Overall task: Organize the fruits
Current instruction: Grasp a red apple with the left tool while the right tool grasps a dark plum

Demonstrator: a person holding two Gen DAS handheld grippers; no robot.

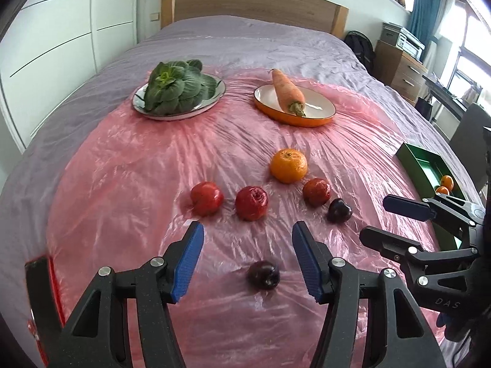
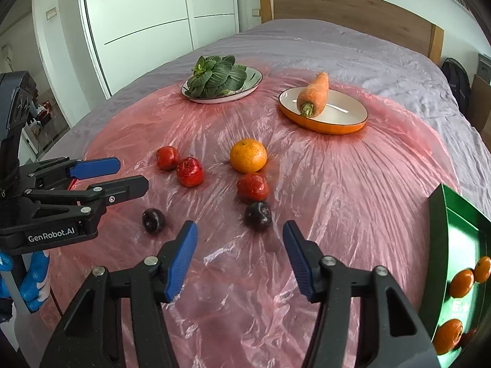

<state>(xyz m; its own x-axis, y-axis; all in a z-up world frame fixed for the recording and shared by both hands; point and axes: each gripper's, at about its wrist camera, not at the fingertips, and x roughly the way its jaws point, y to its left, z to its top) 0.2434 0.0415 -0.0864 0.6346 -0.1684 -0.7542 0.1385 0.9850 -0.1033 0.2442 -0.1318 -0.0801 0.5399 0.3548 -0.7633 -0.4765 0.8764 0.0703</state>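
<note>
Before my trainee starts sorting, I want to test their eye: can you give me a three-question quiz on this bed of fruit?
1. True or false: the carrot lies in the orange dish.
2. How many dark plums lie on the pink sheet?
3. What sits in the green tray: A small oranges, B tomatoes, C greens?

Key: 1 true. 2 two, the near plum and the far plum. 3 A, small oranges.

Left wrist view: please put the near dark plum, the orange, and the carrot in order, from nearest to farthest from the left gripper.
From the left gripper:
1. Near dark plum, lying between the open fingers, untouched.
2. Orange, farther ahead, slightly right, loose on the pink plastic sheet.
3. Carrot, farthest, lying on the orange-rimmed plate at the back right.
</note>
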